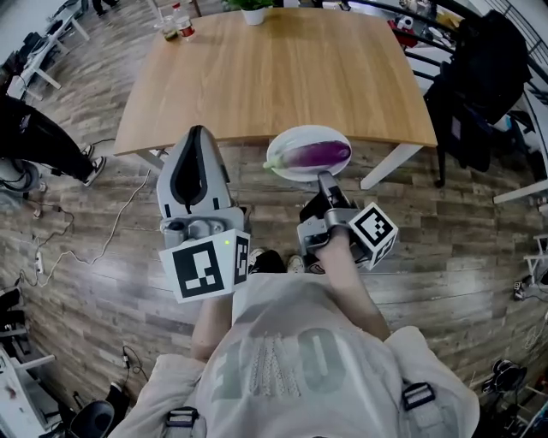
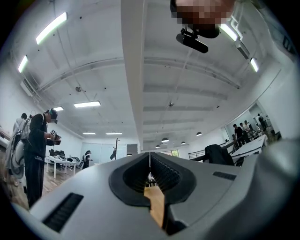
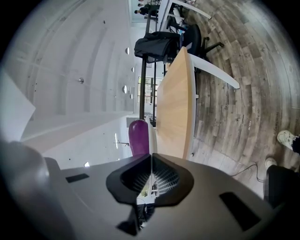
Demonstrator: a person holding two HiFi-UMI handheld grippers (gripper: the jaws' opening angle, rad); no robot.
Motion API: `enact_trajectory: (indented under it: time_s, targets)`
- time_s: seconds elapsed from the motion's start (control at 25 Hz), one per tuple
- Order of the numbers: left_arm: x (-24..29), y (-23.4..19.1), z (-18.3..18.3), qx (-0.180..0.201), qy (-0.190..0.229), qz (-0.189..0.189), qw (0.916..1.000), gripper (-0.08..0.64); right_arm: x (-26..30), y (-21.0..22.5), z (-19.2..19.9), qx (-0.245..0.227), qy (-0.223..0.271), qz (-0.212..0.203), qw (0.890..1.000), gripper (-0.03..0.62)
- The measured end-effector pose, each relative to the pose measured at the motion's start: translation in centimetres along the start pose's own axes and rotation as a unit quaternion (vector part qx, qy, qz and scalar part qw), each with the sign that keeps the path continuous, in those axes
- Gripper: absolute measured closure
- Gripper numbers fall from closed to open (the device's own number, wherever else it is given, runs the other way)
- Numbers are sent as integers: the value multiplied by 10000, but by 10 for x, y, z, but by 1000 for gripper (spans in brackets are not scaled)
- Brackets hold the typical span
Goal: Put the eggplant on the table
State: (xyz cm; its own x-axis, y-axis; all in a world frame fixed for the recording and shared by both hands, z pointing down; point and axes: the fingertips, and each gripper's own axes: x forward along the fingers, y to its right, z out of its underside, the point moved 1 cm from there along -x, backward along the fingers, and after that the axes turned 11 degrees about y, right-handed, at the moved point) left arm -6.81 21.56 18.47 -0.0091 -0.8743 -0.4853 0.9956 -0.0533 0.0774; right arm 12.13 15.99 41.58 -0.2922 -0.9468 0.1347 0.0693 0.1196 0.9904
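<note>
A purple eggplant lies on a white plate that hangs in the air just off the near edge of the wooden table, over the floor. My right gripper is shut on the plate's near rim. In the right gripper view the picture is rolled: the eggplant and the plate's thin rim stand just past the shut right gripper, with the table beyond. My left gripper sits left of the plate, shut and empty, and in its own view the left gripper tilts up toward the ceiling.
Bottles and a potted plant stand at the table's far edge. A dark chair with a jacket is at the right, near a white table leg. A person's leg and cables are on the floor at left.
</note>
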Motion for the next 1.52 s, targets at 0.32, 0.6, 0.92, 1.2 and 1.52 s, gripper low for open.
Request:
enact_trajectory:
  time_s: [0.32, 0.6, 0.92, 1.2, 1.52]
  targets:
    - [2, 2, 4, 208, -204, -131, 9995, 548, 9, -4, -21, 54, 84, -76, 9999, 567]
    - [6, -13, 23, 140, -226, -262, 9993, 548, 14, 2, -18, 85, 32, -37, 10000, 567]
    - [51, -19, 60, -111, -153, -208, 9996, 548, 51, -7, -34, -110, 244, -101, 9996, 568]
    - [107, -31, 109, -313, -299, -81, 9990, 548, 109, -10, -27, -157, 239, -20, 9996, 568]
    - [183, -46, 148, -419, -358, 165, 9983, 548, 182, -21, -9, -60, 163, 159, 9997, 568]
